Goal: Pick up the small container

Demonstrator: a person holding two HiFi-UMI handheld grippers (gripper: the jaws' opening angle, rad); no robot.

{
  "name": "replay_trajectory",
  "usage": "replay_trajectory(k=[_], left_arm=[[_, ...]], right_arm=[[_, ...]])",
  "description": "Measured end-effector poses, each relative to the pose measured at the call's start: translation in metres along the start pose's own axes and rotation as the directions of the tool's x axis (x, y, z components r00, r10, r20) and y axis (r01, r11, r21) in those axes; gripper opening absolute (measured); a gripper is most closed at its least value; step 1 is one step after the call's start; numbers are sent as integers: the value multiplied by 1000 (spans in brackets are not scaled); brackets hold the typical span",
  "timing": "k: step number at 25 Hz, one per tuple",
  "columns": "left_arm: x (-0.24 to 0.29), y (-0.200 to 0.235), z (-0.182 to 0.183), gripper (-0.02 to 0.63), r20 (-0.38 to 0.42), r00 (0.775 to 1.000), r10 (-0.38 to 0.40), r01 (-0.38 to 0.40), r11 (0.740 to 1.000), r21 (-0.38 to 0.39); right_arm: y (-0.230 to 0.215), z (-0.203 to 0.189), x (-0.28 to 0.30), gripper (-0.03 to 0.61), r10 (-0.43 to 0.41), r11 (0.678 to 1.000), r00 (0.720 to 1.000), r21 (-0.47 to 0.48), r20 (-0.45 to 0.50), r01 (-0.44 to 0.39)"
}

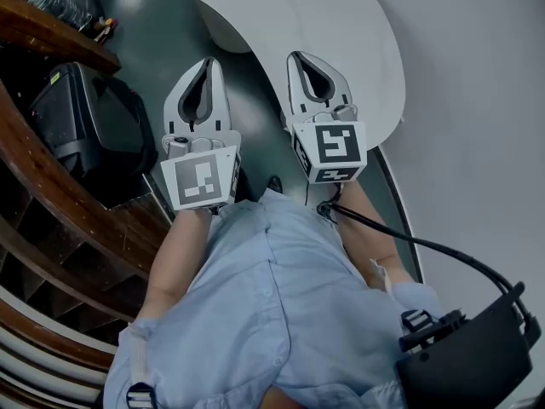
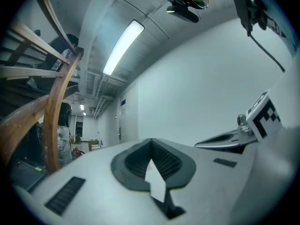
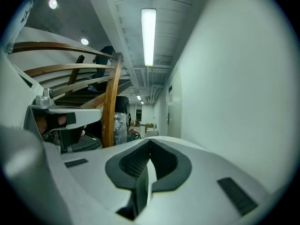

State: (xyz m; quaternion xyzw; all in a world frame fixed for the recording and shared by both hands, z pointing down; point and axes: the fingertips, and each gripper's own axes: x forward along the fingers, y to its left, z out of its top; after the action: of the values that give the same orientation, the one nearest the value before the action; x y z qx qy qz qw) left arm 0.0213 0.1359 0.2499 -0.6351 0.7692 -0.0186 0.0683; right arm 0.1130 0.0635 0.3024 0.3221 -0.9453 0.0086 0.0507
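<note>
Right now the left gripper (image 1: 207,65) and right gripper (image 1: 300,58) are side by side, each shut tight on nothing, near a wooden stair railing (image 1: 51,173).

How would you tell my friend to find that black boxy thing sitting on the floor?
Start at the big curved wooden railing on the left. Just past it, on the dark floor left of the left gripper, sits the black case. Unlike the black box at the bottom right, it shows no cable.
</note>
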Motion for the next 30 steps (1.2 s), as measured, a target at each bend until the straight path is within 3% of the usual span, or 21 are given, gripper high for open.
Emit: replay_trajectory(k=[6,15,20,24,30], left_arm=[[41,30,-13,-2,-2,999,-35,35,999,-24],[108,84,-13,-2,29,995,-93,94,995,-30],[128,101,-21,0,45,989,-138,138,990,-4],[140,111,-17,-2,68,986,-153,156,986,-51],[150,128,-33,-2,33,985,-167,169,984,-51]], right_arm=[[-6,-3,50,0,-44,999,999,9,-14,44],[-19,23,129,0,-137,991,990,-5,12,137],[-24,23,154,0,-180,984,984,12,13,180],[-26,26,168,0,-206,979,978,-2,14,206],[-27,20,181,0,-236,972,972,-6,-7,236]])
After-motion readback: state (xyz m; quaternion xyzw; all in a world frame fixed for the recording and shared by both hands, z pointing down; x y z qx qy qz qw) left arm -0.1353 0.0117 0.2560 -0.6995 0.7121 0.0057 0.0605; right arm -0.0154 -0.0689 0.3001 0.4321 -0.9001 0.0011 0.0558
